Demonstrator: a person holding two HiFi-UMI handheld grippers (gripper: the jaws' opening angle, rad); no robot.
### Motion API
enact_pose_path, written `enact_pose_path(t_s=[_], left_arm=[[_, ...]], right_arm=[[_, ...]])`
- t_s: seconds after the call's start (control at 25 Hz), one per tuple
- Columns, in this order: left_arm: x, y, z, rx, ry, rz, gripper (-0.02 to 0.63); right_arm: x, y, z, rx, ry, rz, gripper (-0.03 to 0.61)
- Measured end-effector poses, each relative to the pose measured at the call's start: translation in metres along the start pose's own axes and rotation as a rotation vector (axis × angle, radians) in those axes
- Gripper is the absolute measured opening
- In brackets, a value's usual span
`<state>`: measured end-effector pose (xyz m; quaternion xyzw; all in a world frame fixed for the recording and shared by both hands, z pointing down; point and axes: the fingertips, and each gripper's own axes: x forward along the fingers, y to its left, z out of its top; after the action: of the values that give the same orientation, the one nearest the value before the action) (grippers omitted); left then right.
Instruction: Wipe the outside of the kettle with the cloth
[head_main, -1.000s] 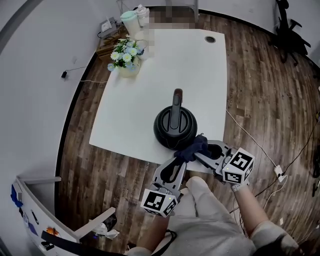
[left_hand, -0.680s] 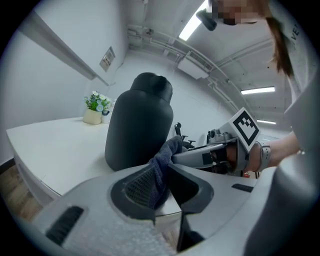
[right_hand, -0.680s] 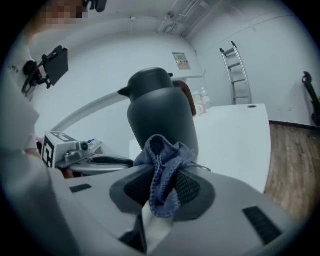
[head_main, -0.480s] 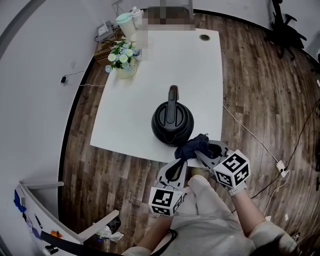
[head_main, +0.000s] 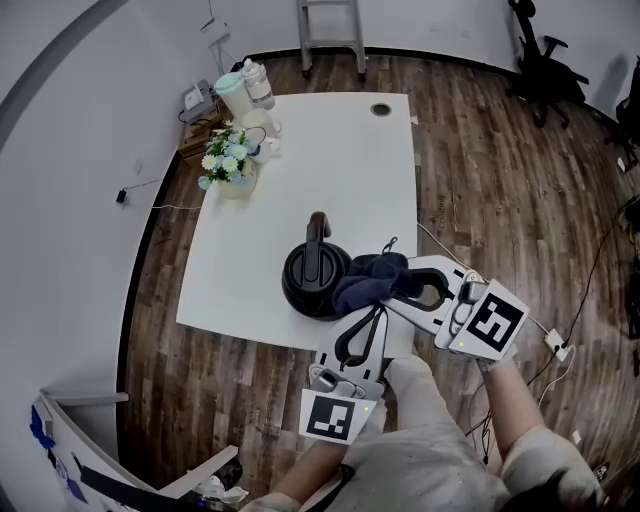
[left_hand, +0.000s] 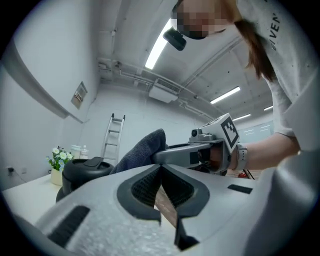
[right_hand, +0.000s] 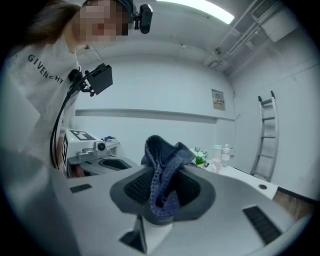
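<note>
Kettle (head_main: 312, 282), black and rounded, stands upright on the white table (head_main: 300, 140) close to its near edge, with its handle (head_main: 318, 232) arching over the lid. Against its right side, as the head view shows it, sits a bunched dark blue cloth (head_main: 368, 282); whether the fabric really presses on the kettle wall I cannot tell.

The right gripper (head_main: 398, 291) has its jaws closed on that cloth. In the right gripper view the folds of the cloth (right_hand: 162, 165) rise from between the ribbed pads. The left gripper (head_main: 371, 314) lies just below and beside the cloth, near the table edge. Its jaws meet at the tips with nothing between them, and only floor shows through the gap lower down.

From the left gripper view, the kettle (left_hand: 82, 172) is low at left, the cloth (left_hand: 142, 149) behind it, and the right gripper (left_hand: 172, 156) reaches in from the right.

Farther off, a pot of flowers (head_main: 228, 165) and some bottles (head_main: 243, 88) stand at the table's far left corner. A stepladder (head_main: 330, 30) and an office chair (head_main: 540, 62) stand on the wooden floor (head_main: 500, 190).
</note>
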<state>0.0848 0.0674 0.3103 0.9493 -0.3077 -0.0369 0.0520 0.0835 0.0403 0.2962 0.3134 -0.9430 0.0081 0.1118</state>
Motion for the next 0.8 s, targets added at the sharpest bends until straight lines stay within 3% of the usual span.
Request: enact_pose_path(t_s=[0.2, 0.32, 0.48, 0.8], left_arm=[[0.015, 0.015, -0.026, 0.053, 0.026, 0.134, 0.008], [0.033, 0.016, -0.051, 0.008, 0.057, 0.201, 0.008], [0.045, 0.019, -0.085, -0.140, 0.081, 0.299, 0.008], [0.056, 0.031, -0.118, -0.107, 0.177, 0.377, 0.008]], right_arm=[[0.030, -0.032, -0.021, -0.102, 0.070, 0.094, 0.084], [0.037, -0.047, -0.045, -0.122, 0.111, 0.150, 0.084], [0.038, -0.048, -0.074, -0.024, 0.100, 0.256, 0.084], [0.054, -0.054, -0.140, 0.063, 0.176, 0.381, 0.084]])
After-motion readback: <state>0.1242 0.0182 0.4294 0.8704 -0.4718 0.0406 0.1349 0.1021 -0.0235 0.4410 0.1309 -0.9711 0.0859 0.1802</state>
